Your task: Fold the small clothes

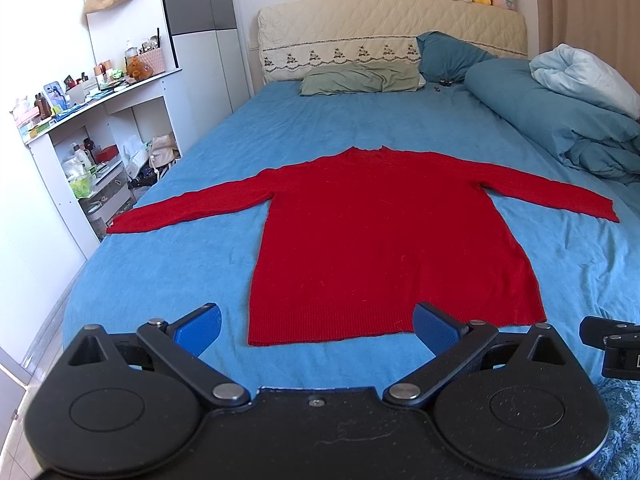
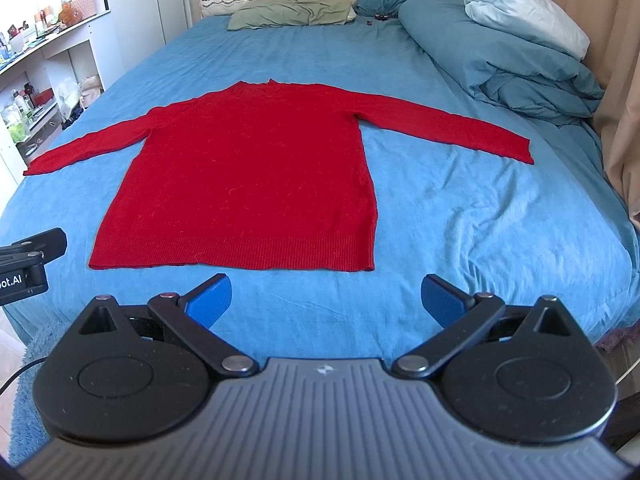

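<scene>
A red long-sleeved sweater point(image 1: 384, 236) lies flat on the blue bed sheet point(image 1: 168, 264), hem nearest me, both sleeves spread out sideways. It also shows in the right wrist view point(image 2: 248, 184). My left gripper point(image 1: 318, 326) is open and empty, hovering just in front of the hem. My right gripper point(image 2: 326, 300) is open and empty, in front of the hem's right end. The right gripper's body point(image 1: 612, 350) shows at the left view's right edge; the left gripper's body point(image 2: 28, 266) shows at the right view's left edge.
Pillows point(image 1: 360, 78) and a rolled blue duvet point(image 1: 560, 116) lie at the bed's head and right side. A white shelf unit point(image 1: 92, 136) full of small items stands left of the bed. A curtain point(image 2: 616, 80) hangs on the right. A blue rug point(image 2: 24, 392) lies below.
</scene>
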`<state>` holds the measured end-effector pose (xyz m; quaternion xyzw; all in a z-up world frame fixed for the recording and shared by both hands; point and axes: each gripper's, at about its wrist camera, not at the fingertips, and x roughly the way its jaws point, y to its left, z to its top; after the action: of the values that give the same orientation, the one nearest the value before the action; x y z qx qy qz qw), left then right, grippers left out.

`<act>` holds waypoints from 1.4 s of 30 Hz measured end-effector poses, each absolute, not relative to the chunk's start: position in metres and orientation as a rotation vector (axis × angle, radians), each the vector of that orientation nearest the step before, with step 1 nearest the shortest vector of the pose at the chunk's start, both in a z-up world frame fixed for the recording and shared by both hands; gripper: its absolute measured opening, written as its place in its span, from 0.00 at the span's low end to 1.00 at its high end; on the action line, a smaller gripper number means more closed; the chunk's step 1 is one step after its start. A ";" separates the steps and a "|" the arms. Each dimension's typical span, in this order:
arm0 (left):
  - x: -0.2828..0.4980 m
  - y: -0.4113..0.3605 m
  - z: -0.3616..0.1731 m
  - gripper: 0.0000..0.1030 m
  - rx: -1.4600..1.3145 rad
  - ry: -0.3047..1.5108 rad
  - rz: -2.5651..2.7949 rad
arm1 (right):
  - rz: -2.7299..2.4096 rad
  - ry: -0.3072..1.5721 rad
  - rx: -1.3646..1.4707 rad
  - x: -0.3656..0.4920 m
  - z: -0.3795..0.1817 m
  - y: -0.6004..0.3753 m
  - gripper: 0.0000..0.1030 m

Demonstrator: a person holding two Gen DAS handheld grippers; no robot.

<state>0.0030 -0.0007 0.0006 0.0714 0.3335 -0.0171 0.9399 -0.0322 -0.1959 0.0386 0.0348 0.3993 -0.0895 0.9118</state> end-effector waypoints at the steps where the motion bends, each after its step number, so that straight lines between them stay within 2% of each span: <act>1: 0.003 0.000 0.001 1.00 0.146 0.682 -0.034 | -0.185 0.823 0.073 -0.032 0.038 -0.196 1.00; 26: 0.017 -0.005 0.019 1.00 0.128 0.647 -0.041 | -0.236 0.773 0.080 -0.027 0.048 -0.206 1.00; 32: 0.068 -0.036 0.052 1.00 0.126 0.563 -0.105 | -0.324 0.689 0.088 0.005 0.075 -0.254 1.00; 36: 0.131 -0.074 0.066 1.00 0.137 0.531 -0.181 | -0.408 0.618 0.123 0.041 0.082 -0.309 1.00; 42: 0.249 -0.145 0.046 1.00 0.129 0.590 -0.330 | -0.545 0.592 0.209 0.113 0.050 -0.413 1.00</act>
<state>0.2488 -0.1449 0.0459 0.0630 0.2894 -0.1615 0.9414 0.1130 -0.4131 0.0498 0.1017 0.2877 -0.2647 0.9148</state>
